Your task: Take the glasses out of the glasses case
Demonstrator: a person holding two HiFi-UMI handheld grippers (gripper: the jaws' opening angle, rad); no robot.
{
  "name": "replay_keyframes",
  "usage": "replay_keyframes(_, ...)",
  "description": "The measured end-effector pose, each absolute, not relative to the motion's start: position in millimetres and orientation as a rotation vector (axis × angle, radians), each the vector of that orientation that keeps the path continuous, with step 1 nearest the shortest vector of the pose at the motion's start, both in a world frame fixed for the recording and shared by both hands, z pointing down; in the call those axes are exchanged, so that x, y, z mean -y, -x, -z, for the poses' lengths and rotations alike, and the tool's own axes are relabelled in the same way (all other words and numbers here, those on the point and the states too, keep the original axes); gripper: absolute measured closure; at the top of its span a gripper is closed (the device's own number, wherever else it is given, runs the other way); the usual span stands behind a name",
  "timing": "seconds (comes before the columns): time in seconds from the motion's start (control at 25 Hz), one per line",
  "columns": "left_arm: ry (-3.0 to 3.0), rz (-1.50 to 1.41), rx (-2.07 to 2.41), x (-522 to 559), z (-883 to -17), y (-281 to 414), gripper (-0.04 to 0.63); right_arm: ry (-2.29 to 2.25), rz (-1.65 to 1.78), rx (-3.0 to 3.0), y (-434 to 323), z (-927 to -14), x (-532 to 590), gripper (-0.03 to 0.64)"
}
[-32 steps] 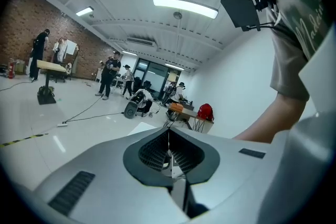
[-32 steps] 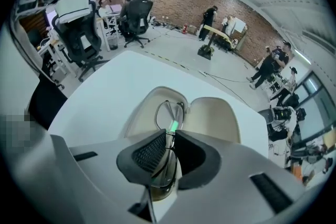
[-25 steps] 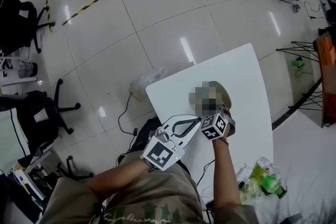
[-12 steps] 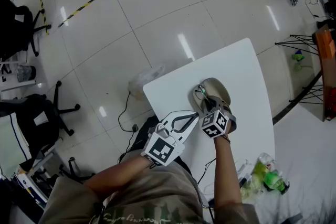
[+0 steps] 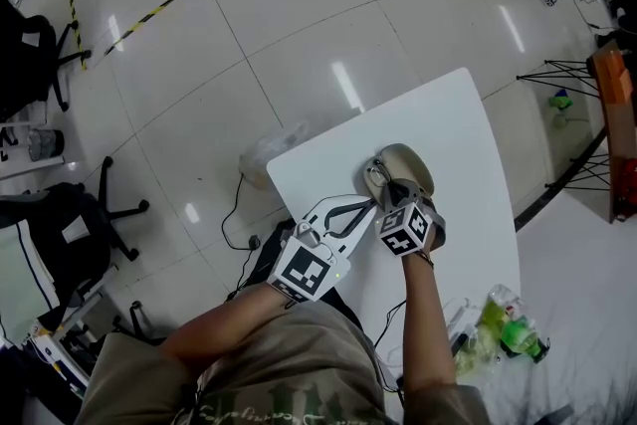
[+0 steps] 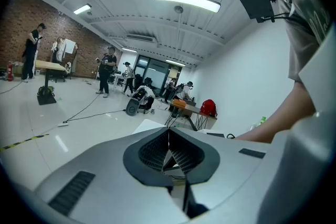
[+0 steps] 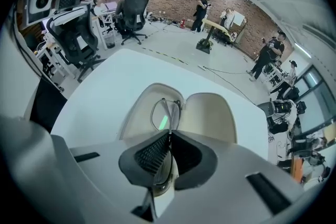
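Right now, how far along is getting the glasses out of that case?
Done: the case lies open on the table. In hand: the right gripper is shut on the glasses, held on edge over the case. Remaining: carrying them clear. The left gripper is shut, empty.

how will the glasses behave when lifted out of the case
Likely light and delicate: the glasses have a thin wire frame. Pinched in the right gripper, they may pivot or slip. The open glasses case looks light and might shift.

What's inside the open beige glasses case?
Thin-rimmed glasses, pinched by the right gripper, over one half of the beige case; other half bare. Jaws hide their lower part.
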State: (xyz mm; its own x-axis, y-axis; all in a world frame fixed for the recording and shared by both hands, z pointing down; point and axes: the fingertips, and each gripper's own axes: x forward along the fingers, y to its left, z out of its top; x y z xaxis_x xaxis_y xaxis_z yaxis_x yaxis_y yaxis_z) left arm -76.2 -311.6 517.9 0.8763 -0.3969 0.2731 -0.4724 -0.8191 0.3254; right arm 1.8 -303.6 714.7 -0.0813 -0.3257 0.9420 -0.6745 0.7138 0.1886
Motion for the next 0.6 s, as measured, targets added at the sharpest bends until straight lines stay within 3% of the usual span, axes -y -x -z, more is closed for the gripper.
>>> replay_keyframes(0.6, -2.646, -0.260, 0.649, 311.8, -522.8, 83.9, 0.586, -0.742, -0.503, 1.654, 4.7, -720.1, 292.1, 0.595)
